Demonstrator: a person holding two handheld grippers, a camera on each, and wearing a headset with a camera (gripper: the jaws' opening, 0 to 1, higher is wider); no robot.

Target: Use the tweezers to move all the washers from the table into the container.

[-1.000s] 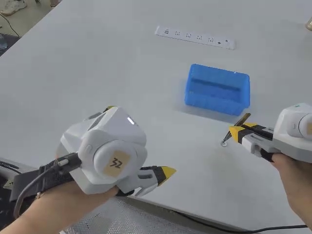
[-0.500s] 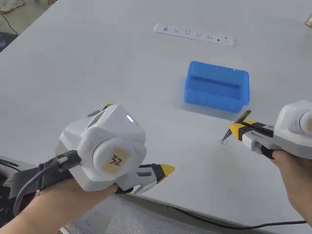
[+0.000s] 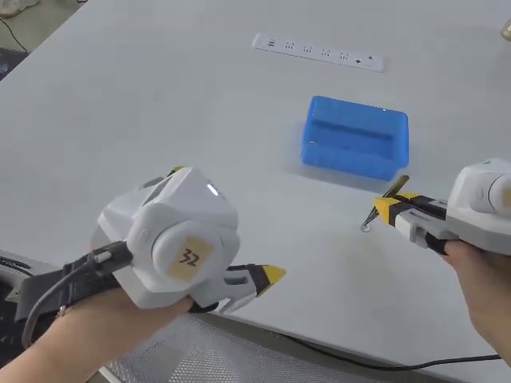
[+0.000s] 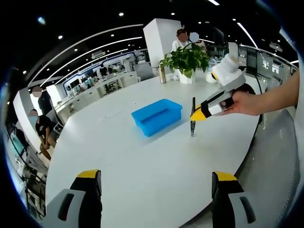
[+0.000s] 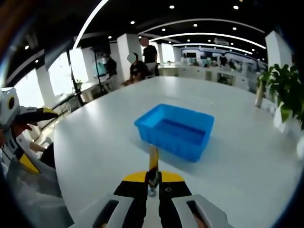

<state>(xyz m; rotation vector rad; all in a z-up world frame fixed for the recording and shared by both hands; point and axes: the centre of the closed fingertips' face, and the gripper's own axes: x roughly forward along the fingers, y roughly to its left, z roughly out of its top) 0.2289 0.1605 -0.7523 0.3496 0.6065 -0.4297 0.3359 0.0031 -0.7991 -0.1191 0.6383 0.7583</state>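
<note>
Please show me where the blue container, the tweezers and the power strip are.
blue container [image 3: 351, 162], head view, front wall.
tweezers [image 4: 192, 126], left gripper view, lower shaft.
power strip [image 3: 318, 53], head view, middle of its top.

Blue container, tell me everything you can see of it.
The blue container is a shallow rectangular tray of glossy blue plastic, open-topped, and its inside looks bare. It sits flat on the white table, nothing touching it; the tweezers in the right gripper stand just short of its near wall.
</note>
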